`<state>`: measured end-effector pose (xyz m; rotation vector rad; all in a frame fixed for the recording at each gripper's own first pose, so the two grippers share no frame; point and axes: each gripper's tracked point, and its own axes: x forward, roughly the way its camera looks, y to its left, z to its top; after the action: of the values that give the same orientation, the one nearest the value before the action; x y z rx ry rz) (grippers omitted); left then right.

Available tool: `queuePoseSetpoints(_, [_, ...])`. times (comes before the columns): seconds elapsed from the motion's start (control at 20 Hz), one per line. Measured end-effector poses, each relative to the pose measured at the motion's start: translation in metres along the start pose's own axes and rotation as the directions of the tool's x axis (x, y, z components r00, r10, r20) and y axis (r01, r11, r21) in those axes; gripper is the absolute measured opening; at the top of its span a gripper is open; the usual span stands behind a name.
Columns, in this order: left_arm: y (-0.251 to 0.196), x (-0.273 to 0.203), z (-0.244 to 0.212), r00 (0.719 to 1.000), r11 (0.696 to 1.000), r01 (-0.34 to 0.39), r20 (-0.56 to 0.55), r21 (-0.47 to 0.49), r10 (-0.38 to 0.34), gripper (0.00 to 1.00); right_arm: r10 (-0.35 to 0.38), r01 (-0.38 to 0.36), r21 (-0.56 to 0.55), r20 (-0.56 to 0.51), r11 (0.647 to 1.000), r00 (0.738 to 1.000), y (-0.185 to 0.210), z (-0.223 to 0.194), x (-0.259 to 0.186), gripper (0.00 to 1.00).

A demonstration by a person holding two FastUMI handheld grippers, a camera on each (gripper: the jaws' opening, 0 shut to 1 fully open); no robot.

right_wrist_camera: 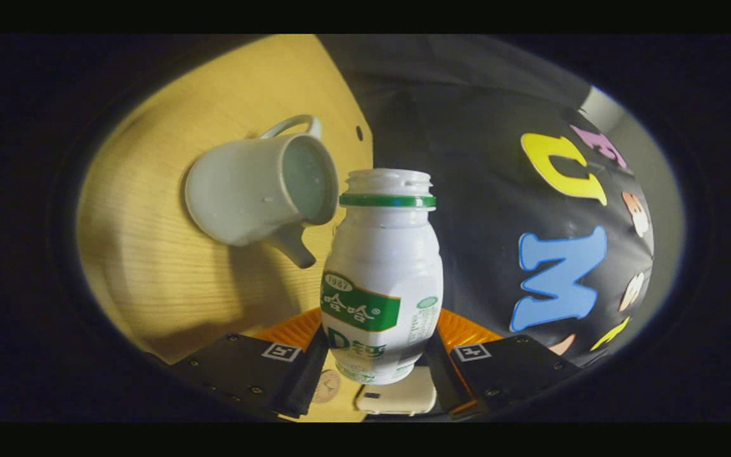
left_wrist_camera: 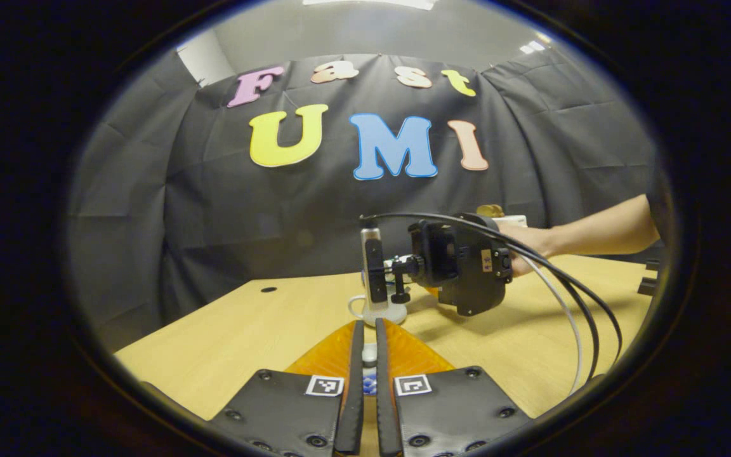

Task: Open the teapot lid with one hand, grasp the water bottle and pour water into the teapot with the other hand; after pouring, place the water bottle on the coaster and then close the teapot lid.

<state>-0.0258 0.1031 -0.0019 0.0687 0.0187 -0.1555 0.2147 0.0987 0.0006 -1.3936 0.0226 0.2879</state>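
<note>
The wooden table [right_wrist_camera: 150, 266] carries the lidless white teapot [right_wrist_camera: 257, 190]. Just beside its mouth hangs the uncapped water bottle [right_wrist_camera: 381, 273], light, smooth, slippery plastic, best gripped low. The right gripper [right_wrist_camera: 378, 365] clamps its base. The left gripper [left_wrist_camera: 368, 355], near the teapot, pinches what looks like the small lid, nearly closed.

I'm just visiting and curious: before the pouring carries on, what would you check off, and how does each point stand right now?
1. Water bottle gripped on both sides by the right gripper: ok.
2. Bottle cap off, mouth open: ok.
3. Teapot lid off, opening bare: ok.
4. Bottle mouth beside the teapot's opening: ok.
5. Water flowing or level in the teapot: cannot tell.
6. Left gripper holding the lid between its nearly closed fingers: cannot tell.
</note>
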Motion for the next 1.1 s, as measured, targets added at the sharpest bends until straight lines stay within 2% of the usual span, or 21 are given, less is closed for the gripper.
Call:
queuePoseSetpoints(0.1, [0.002,0.014,0.013,1.000,1.000,0.009,0.022,-0.017,-0.008,0.19,0.013,-0.014,0.203,0.007,0.979,1.000,-0.002,-0.008,-0.008,0.73])
queuePoseSetpoints(0.2, [0.007,0.033,0.029,0.998,1.000,0.007,0.056,-0.027,-0.006,0.19,0.022,-0.028,0.424,0.019,0.905,1.000,-0.003,-0.016,-0.018,0.73])
queuePoseSetpoints(0.3, [0.013,0.056,0.044,0.997,1.000,0.000,0.080,-0.030,0.002,0.19,0.027,-0.034,0.609,0.021,0.793,0.999,-0.011,-0.029,-0.030,0.73])
queuePoseSetpoints(0.45, [0.012,0.098,0.059,0.996,0.999,0.018,0.093,-0.046,-0.014,0.19,0.061,-0.093,0.831,0.070,0.548,0.996,-0.010,-0.045,-0.055,0.72])
queuePoseSetpoints(0.5, [0.010,0.111,0.063,0.995,0.998,0.032,0.092,-0.063,-0.026,0.16,0.057,-0.097,0.865,0.080,0.492,0.995,-0.012,-0.050,-0.061,0.73])
queuePoseSetpoints(0.55, [0.008,0.124,0.067,0.994,0.995,0.052,0.101,-0.083,-0.043,0.15,0.031,-0.068,0.889,0.061,0.453,0.998,-0.018,-0.063,-0.068,0.73])
queuePoseSetpoints(0.6, [0.007,0.136,0.069,0.993,0.993,0.067,0.102,-0.101,-0.056,0.19,0.008,-0.040,0.907,0.040,0.419,0.999,-0.023,-0.075,-0.071,0.72])
queuePoseSetpoints(0.7, [0.007,0.167,0.065,0.994,0.985,0.088,0.080,-0.147,-0.077,0.19,-0.016,0.000,0.931,0.007,0.366,1.000,-0.025,-0.096,-0.076,0.72])
queuePoseSetpoints(0.75, [0.006,0.180,0.059,0.994,0.982,0.099,0.068,-0.158,-0.089,0.15,-0.030,0.016,0.932,-0.005,0.363,1.000,-0.026,-0.103,-0.079,0.72])
queuePoseSetpoints(0.85, [0.004,0.210,0.038,0.994,0.981,0.107,0.015,-0.163,-0.106,0.19,-0.071,0.054,0.924,-0.029,0.379,0.997,-0.031,-0.116,-0.081,0.73])
queuePoseSetpoints(0.95, [0.002,0.232,0.015,0.994,0.983,0.089,-0.052,-0.160,-0.099,0.15,-0.081,0.051,0.932,-0.024,0.358,0.996,-0.033,-0.118,-0.081,0.72])
queuePoseSetpoints(1.05, [-0.001,0.241,-0.001,0.991,0.982,0.092,-0.086,-0.163,-0.107,0.16,-0.089,0.055,0.930,-0.024,0.364,0.996,-0.035,-0.120,-0.080,0.72])
queuePoseSetpoints(1.1, [-0.003,0.241,-0.006,0.989,0.982,0.096,-0.096,-0.165,-0.113,0.12,-0.090,0.057,0.929,-0.026,0.366,0.996,-0.035,-0.122,-0.079,0.72])
